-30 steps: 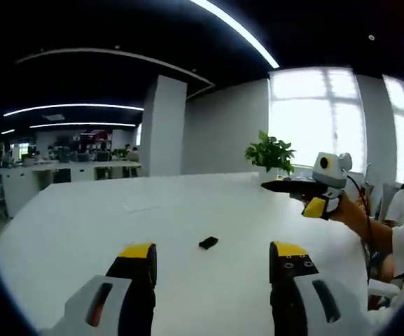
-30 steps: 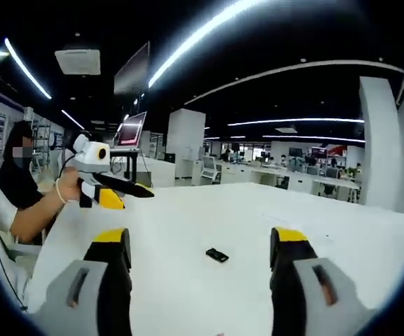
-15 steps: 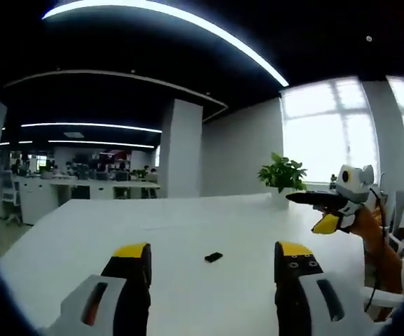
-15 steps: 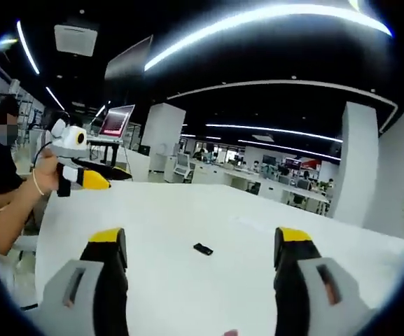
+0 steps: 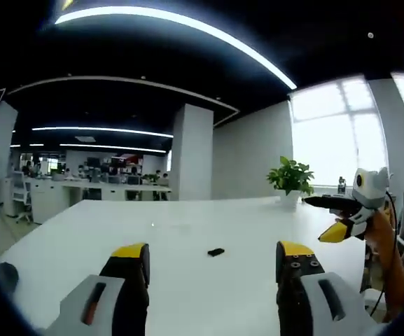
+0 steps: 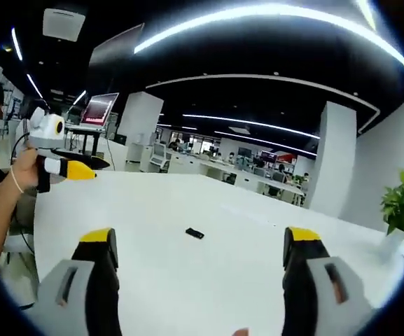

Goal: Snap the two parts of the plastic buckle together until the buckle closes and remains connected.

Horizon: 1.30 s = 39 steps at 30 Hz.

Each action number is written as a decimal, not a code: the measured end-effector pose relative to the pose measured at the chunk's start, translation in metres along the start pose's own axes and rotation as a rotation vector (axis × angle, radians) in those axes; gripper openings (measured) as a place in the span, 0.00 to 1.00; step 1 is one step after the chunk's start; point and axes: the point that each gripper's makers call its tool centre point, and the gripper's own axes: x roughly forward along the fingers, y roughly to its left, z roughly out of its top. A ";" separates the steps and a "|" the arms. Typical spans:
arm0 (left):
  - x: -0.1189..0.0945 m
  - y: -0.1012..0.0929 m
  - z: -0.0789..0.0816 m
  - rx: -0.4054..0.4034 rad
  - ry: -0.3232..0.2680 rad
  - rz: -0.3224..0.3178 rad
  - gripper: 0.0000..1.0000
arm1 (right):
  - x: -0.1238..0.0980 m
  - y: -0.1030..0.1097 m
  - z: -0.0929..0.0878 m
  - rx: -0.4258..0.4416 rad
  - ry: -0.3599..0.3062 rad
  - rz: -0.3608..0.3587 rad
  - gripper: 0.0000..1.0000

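Observation:
A small black buckle piece (image 5: 216,252) lies alone on the white table (image 5: 82,238), well ahead of my left gripper (image 5: 212,260), whose yellow-tipped jaws stand wide apart with nothing between them. The same black piece (image 6: 194,233) lies far in front of my right gripper (image 6: 200,246), also open and empty. In the left gripper view the right gripper (image 5: 331,206) is held in a hand at the right edge, above the table. In the right gripper view the left gripper (image 6: 72,168) is held in a hand at the left edge.
The white table (image 6: 258,238) stretches wide around the buckle piece. A potted green plant (image 5: 290,180) stands at its far end near bright windows. Office desks and seated people fill the background. A person's arm (image 6: 5,196) reaches in at the left.
Both views have tilted up and swung, so the buckle piece looks smaller and farther off. Each gripper has drifted toward the edge of the other's view. Jaws stay open.

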 end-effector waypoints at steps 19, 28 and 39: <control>-0.034 0.021 -0.008 0.010 0.058 0.194 0.84 | -0.044 -0.035 -0.040 0.164 0.114 -0.228 1.00; -0.045 0.035 -0.029 -0.058 0.118 0.222 0.89 | -0.078 -0.047 -0.053 0.195 0.181 -0.297 1.00; -0.056 0.041 -0.025 -0.070 0.095 0.255 0.90 | -0.106 -0.062 -0.047 0.241 0.133 -0.383 1.00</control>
